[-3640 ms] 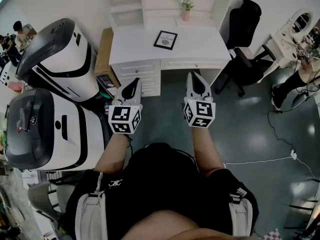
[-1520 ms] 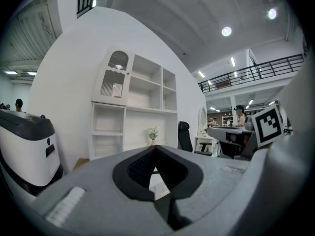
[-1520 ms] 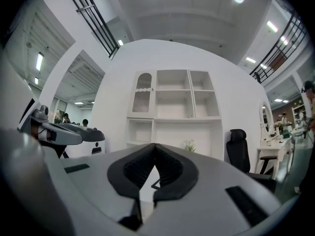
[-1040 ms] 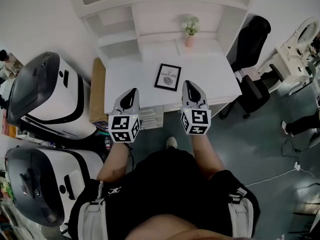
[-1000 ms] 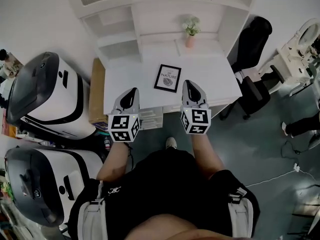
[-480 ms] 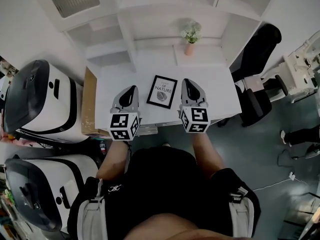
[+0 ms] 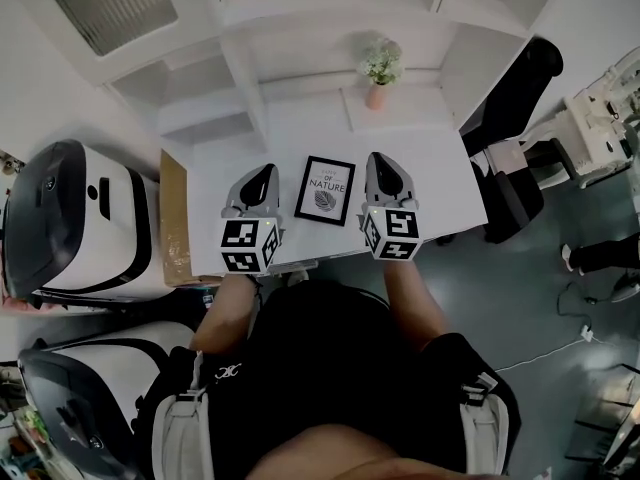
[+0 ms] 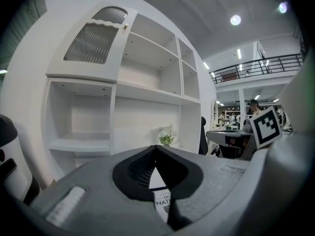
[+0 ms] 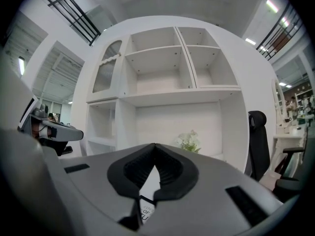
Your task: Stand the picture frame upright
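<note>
Gripping: nothing. The left gripper (image 7: 262,172) and right gripper (image 7: 381,160) both have their jaws pressed together, empty, pointing at the shelving.
Grippers: two, side by side in mid-frame of the head view, each with one marker cube (image 7: 248,245) at its back.
Picture frame: one. The picture frame (image 7: 325,190) lies flat on the white desk (image 7: 430,178), dead centre, between the two grippers and touched by neither.
Head view only: the frame whole, with both of the person's forearms reaching in from below.
Gripper views only: a sliver of the frame's print peeks out under each closed tip, low centre; each gripper's own grey body blocks the rest. The left gripper view also catches the right gripper's cube at its right edge.
Plant: one small potted plant (image 7: 378,68) at the back of the desk, top centre.
Shelving: one white shelf unit (image 7: 300,28) above the desk.
Chair: one black chair (image 7: 515,88), upper right.
White machines: two white machines (image 7: 70,218) at the left edge, one above the other.
Box: one brown box (image 7: 175,233), hard against the desk's left side.
</note>
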Motion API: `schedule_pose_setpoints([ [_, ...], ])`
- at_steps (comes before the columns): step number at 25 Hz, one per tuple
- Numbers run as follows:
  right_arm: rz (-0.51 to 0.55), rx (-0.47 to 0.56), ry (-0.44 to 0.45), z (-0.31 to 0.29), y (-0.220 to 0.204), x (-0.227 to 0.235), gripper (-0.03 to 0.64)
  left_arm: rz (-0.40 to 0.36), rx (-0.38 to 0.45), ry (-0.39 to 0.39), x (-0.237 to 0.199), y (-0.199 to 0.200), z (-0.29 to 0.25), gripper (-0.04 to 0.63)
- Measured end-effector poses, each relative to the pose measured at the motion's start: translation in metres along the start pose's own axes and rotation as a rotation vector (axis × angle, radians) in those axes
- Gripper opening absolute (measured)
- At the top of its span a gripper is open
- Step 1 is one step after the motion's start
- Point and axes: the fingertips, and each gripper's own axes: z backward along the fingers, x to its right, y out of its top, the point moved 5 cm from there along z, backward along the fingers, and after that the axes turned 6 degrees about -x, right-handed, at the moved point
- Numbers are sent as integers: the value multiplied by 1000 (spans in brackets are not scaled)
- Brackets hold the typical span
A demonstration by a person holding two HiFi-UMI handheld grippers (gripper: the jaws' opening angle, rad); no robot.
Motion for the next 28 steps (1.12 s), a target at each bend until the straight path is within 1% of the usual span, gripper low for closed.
schedule_pose_setpoints([
  [4,-8,-7,-26,-13,-1,-2,3,2,-3,-31,-16,2,-14,15],
  [7,-35,-11,-40,-20,-4,-1,4,-18,-14,-53,-23,1,-23,15],
  [8,-50,-10,-32,-22,-5,-1,18,-26,-20,-66,-24,0,-26,17],
  [9,-66,-14,-18,-24,-6,-1,103,-33,-30,-85,-25,0,-31,31],
  [10,-81,-24,-9,-26,-8,-1,188,-39,-45,-110,-25,-2,-35,167],
  [11,-91,-37,-7,-29,-10,-1,203,-41,-63,-134,-26,-4,-40,273],
  [13,-98,-58,-21,-32,-14,1,204,-31,-90,-162,-31,-9,-47,278],
  [16,-112,-81,-46,-35,-22,6,204,2,-116,-178,-43,-16,-54,279],
  [20,-153,-134,-64,-41,-39,13,203,49,-177,-216,-54,-30,-63,279],
  [24,-165,-191,-84,-48,-58,17,202,72,-245,-237,-66,-51,-74,279],
  [28,-178,-256,-101,-55,-80,17,202,144,-306,-260,-81,-73,-85,279],
])
